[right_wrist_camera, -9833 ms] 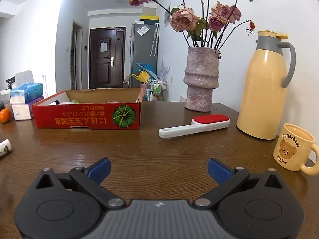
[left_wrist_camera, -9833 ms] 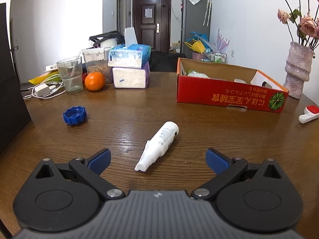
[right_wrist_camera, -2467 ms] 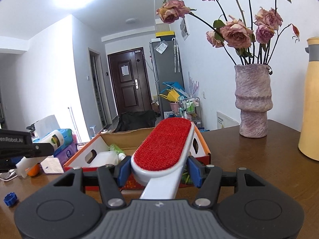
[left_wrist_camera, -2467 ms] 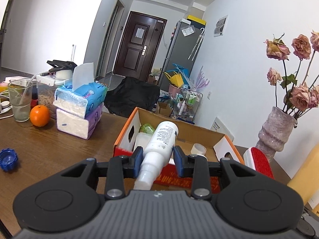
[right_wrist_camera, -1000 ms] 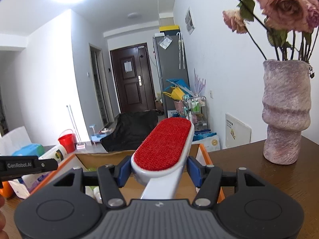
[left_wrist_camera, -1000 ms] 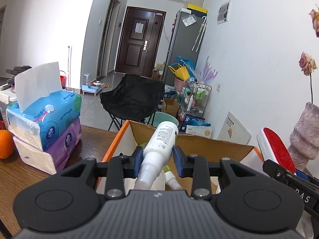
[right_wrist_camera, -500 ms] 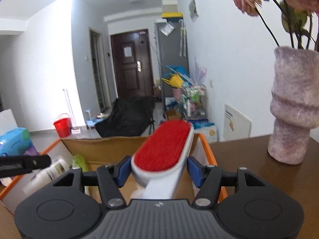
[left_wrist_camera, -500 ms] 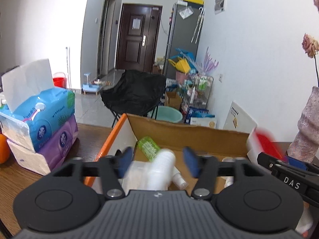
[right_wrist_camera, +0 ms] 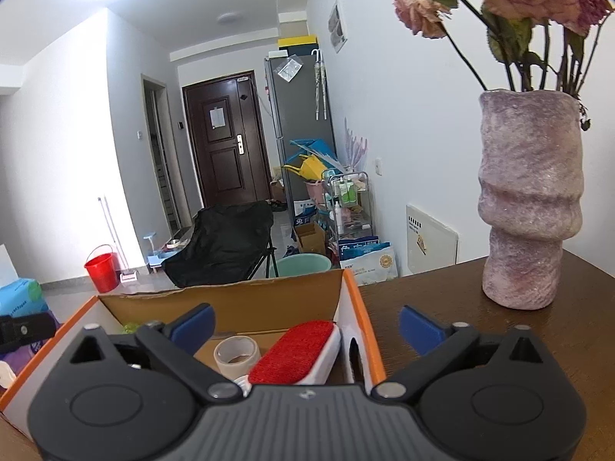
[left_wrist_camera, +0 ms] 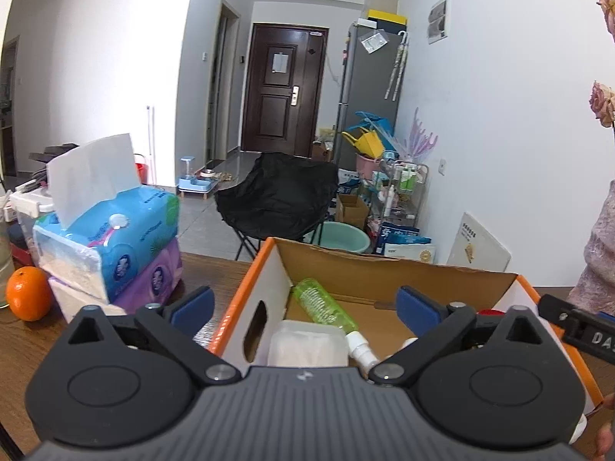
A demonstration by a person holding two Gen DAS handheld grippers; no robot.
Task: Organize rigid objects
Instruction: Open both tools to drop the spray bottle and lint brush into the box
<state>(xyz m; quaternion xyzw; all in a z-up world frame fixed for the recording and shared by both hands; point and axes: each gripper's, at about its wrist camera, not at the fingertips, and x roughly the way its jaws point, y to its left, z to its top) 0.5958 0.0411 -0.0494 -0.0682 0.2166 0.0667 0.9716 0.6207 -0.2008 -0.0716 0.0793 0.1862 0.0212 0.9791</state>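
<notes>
Above the cardboard box [left_wrist_camera: 265, 265] on the worktop [right_wrist_camera: 499, 330], the left gripper [left_wrist_camera: 305, 305] and right gripper [right_wrist_camera: 305, 322] are both opening wide, nothing between their jaws. Inside the box lie a green spray bottle [left_wrist_camera: 323, 303], a tape roll [right_wrist_camera: 236, 353] and the red lint brush [right_wrist_camera: 292, 351], leaning against the box's right end wall.

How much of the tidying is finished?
The red brush already lies in the cardboard box, beside a tape roll. Both grippers, left gripper and right gripper, are opening with nothing between their fingers. What is left cannot be told: the orange may not count.
</notes>
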